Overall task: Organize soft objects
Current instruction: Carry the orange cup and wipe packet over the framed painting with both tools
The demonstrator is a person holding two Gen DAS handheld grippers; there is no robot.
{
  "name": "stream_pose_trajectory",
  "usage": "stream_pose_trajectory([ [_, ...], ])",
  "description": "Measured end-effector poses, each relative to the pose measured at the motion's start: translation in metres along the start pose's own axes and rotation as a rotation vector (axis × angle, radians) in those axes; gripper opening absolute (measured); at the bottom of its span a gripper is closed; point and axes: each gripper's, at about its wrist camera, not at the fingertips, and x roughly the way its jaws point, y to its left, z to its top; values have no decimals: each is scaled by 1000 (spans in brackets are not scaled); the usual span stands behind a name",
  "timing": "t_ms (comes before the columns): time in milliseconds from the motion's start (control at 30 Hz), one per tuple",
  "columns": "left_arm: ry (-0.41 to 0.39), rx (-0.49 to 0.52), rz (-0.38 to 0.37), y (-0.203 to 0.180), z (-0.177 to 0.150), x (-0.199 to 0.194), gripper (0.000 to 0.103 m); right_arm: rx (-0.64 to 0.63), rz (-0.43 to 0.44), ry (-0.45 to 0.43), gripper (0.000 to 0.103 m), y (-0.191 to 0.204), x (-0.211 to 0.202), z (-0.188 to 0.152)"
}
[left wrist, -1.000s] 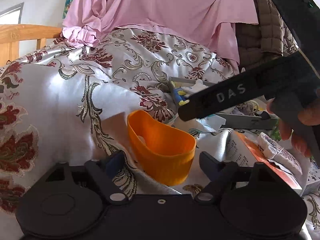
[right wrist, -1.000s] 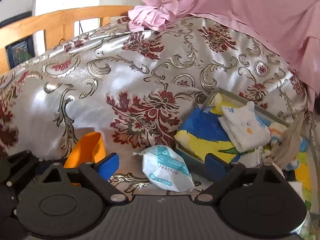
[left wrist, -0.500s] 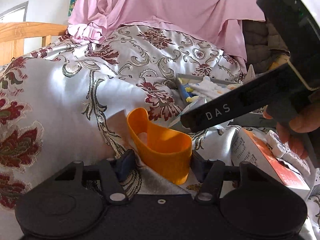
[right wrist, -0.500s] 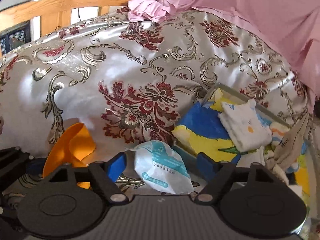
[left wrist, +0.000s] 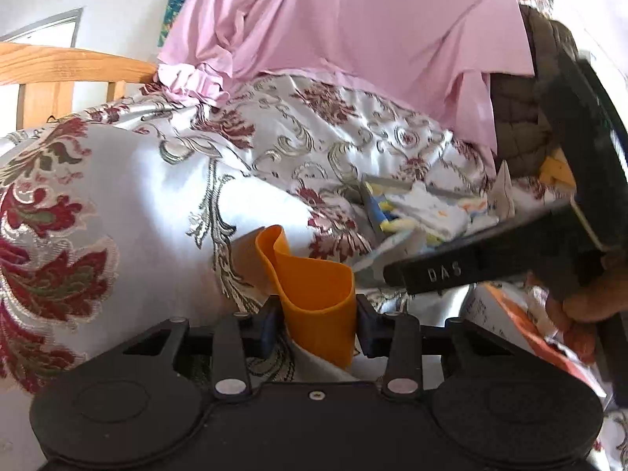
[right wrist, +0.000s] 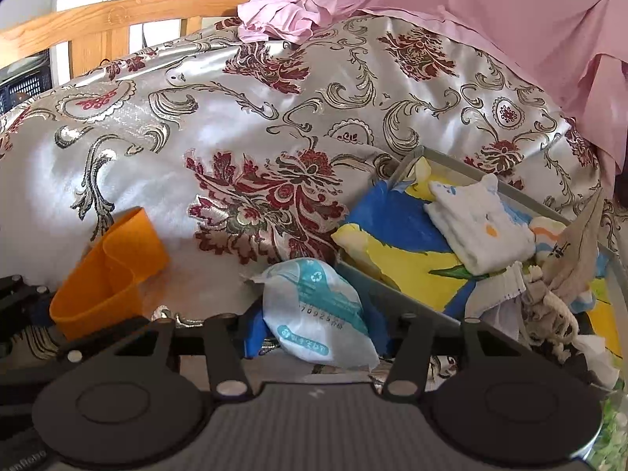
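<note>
My left gripper (left wrist: 317, 329) is shut on a soft orange band (left wrist: 314, 294), squeezing its loop flat on the floral satin bedcover (left wrist: 117, 204). The band also shows at the left of the right wrist view (right wrist: 106, 274). My right gripper (right wrist: 314, 329) is shut on a white and teal tissue pack (right wrist: 318, 310) beside a grey tray (right wrist: 392, 294). The tray holds a blue and yellow cloth (right wrist: 400, 243) and a folded white cloth (right wrist: 482, 227). The right gripper's body (left wrist: 490, 259) crosses the right of the left wrist view.
A pink sheet (left wrist: 353, 31) hangs behind the bed. A wooden headboard (right wrist: 117, 19) stands at the left. A brown quilted jacket (left wrist: 518, 117) lies far right. An orange and white box (left wrist: 522, 325) sits near my right hand. A knotted beige cord (right wrist: 549, 310) lies at the tray's near end.
Both grippers moved forward and closed. The left went from open around the orange band to squeezing it. The right closed on the tissue pack.
</note>
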Motion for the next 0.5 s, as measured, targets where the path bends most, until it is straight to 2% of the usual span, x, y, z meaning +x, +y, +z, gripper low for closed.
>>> stream_pose_trajectory([
  [500,-32,-12,-13,-3,9,-4,40,89,30,-136,55,-18,-39,-8],
])
